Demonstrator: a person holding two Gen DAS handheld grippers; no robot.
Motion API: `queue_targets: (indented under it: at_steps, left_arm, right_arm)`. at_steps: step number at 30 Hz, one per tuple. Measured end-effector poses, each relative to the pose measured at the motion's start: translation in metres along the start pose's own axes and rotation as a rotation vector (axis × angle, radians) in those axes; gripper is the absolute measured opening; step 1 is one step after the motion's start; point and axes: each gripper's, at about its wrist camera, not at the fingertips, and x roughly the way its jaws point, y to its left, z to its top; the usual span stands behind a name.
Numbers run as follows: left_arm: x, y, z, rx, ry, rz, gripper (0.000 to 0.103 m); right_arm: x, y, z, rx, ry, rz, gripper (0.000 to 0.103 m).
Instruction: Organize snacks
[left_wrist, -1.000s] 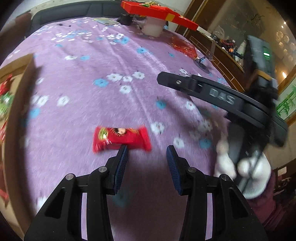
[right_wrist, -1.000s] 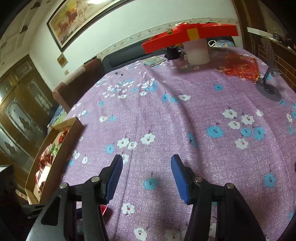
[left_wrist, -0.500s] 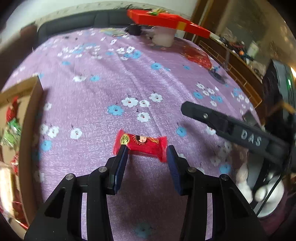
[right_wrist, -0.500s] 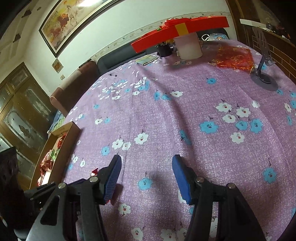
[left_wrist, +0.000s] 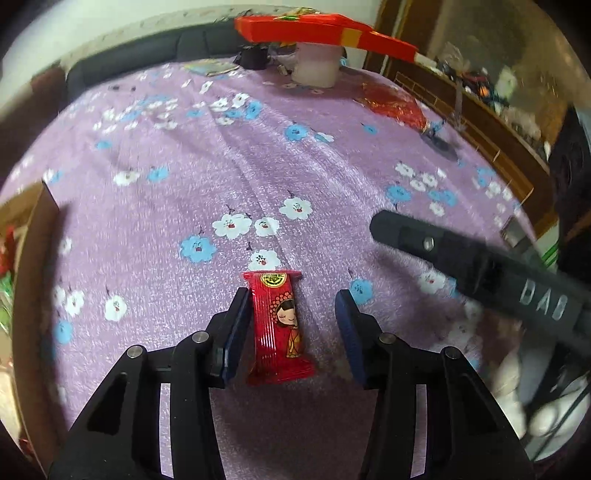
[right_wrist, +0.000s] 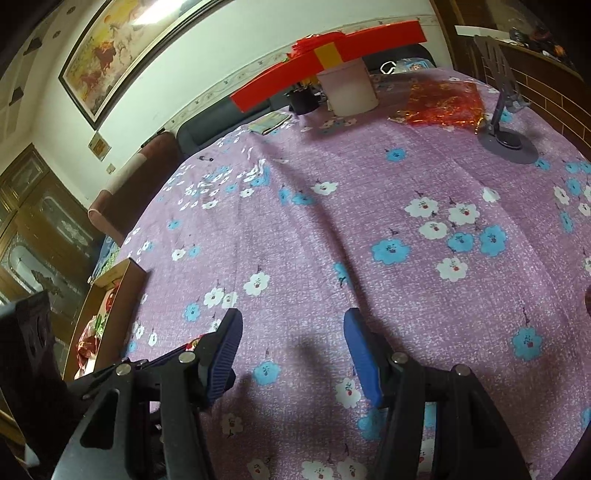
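A red snack bar (left_wrist: 279, 328) with a cartoon figure lies lengthwise on the purple flowered tablecloth (left_wrist: 258, 166). My left gripper (left_wrist: 291, 293) straddles it with jaws opening. The bar sits close by the left finger (left_wrist: 236, 325), and a clear gap separates it from the right finger. In the left wrist view my right gripper's black finger (left_wrist: 480, 266) reaches in from the right, held by a white-gloved hand (left_wrist: 517, 387). My right gripper (right_wrist: 292, 314) hovers open over bare cloth with nothing between its fingers. A red corner of the bar (right_wrist: 192, 343) peeks out past its left finger.
A cardboard box (right_wrist: 110, 280) holding several wrapped snacks stands at the table's left edge. At the far side a long red box (right_wrist: 332, 62) rests on a white cup (right_wrist: 347, 88). A red foil bag (right_wrist: 443, 99) and a grey phone stand (right_wrist: 506, 140) are at the far right.
The left gripper has moved and turned. The snack bar, earlier crosswise beyond its left fingertip, now lies lengthwise between the fingers. The right gripper has hardly moved.
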Motion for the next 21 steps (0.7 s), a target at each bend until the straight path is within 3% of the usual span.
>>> queue_targets:
  at_steps: [2,5,13,21]
  left_arm:
    - [0.000,-0.004,-0.003,0.033,-0.005,0.025,0.044]
    - [-0.002,-0.005,-0.006,0.066,-0.011,0.043,0.019]
    - [-0.028,0.011,-0.014,0.029,-0.068,0.058,0.019]
    - [-0.070,0.020,-0.032,0.000,-0.147,0.109,0.019]
  right_arm:
    - [0.000,-0.002,0.001,0.008,-0.001,-0.005,0.061]
    - [0.001,-0.003,0.001,0.011,0.002,-0.016,0.061]
    - [0.002,0.001,0.001,-0.018,-0.007,-0.045,0.060]
    - [-0.003,0.030,-0.006,-0.158,-0.034,0.018,0.060]
